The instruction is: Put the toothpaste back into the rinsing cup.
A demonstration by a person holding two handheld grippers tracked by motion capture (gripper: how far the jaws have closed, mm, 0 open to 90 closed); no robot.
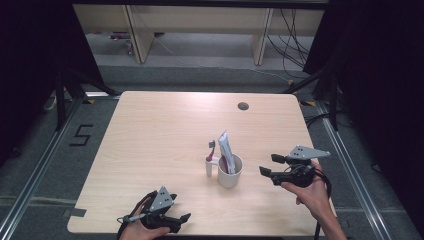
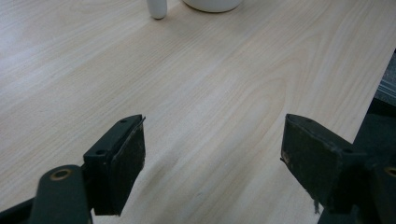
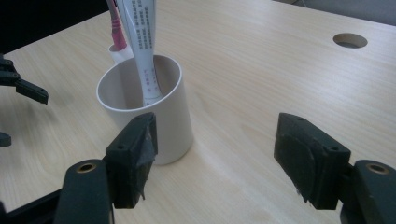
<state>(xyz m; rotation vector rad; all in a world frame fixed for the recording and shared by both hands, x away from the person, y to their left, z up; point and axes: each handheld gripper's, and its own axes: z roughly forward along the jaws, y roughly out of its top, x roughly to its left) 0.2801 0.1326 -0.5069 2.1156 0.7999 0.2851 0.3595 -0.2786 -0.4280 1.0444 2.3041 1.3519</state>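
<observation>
On the pale wooden desk [image 1: 165,130], toward its near right part, a white cup [image 1: 230,171] holds a toothpaste tube [image 3: 142,42], whose small print the right gripper view shows, while the right tool [image 1: 270,166] beside it and the left tool [image 1: 180,209] at the near edge both gape empty.

The white cylindrical ceramic cup [image 2: 212,4] is cut off by the top edge of the left gripper view, leaving its base alone; the pink-handled toothbrush [image 3: 116,28] and white printed toothpaste tube [image 3: 142,42] lose their tops at the right gripper view's upper edge; the tube's print is too small to read.
</observation>
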